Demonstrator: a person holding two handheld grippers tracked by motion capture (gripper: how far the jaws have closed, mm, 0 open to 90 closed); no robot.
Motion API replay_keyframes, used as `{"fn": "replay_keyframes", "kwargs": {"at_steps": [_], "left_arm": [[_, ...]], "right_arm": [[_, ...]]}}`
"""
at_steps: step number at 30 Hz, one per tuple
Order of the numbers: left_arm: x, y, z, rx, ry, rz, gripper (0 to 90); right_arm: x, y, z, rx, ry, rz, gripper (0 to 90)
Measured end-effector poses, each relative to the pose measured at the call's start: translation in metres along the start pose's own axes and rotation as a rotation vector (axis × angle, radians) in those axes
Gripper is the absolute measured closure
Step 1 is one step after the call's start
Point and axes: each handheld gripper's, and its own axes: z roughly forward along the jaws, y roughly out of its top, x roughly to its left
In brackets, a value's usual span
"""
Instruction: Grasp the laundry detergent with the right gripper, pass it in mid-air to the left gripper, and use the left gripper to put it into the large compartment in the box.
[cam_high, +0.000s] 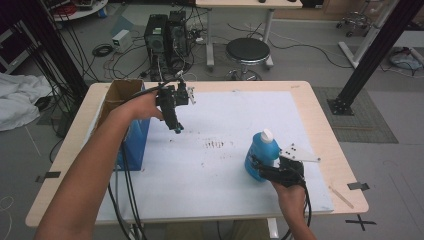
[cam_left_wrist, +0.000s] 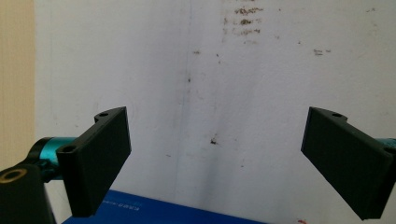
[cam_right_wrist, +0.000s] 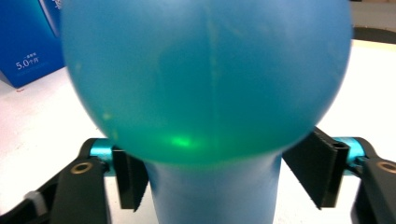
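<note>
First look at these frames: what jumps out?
The blue bottle with a white cap stands at the right of the white table cover, and the right gripper has its fingers on either side of the bottle's narrow part; the left one seems to touch, but a firm grip cannot be confirmed. The left gripper hovers wide open and empty over the cover, next to an open blue box at the table's left edge.

**Robotics lab, data-capture bench**

Looks like a research lab, not a home. Black aluminium frame posts (cam_high: 376, 50) flank a light wood table (cam_high: 327, 130) w/ a white mat (cam_high: 225, 175). Two desktop PC towers (cam_high: 166, 37) sit on the grey floor amid loose cables (cam_high: 112, 62). Round black stool (cam_high: 247, 51) and another desk (cam_high: 240, 4) behind.
</note>
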Motion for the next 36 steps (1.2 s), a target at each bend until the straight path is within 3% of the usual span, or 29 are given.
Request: {"fn": "replay_keyframes", "kwargs": {"at_steps": [15,24,28,36], "left_arm": [[-0.001,0.001,0.0,0.001,0.002,0.002,8.2],[-0.001,0.001,-0.001,0.003,0.006,0.009,8.2],[-0.002,0.002,-0.003,-0.002,0.009,-0.005,8.2],[-0.008,0.003,-0.011,-0.002,0.023,-0.016,8.2]], "right_arm": [[0.005,-0.002,-0.001,-0.022,-0.001,-0.026,42.7],[0.005,-0.001,-0.001,-0.022,0.005,-0.034,44.1],[0.001,0.004,-0.004,-0.004,0.035,-0.041,44.4],[-0.014,0.033,-0.02,0.055,0.15,-0.154,44.4]]}}
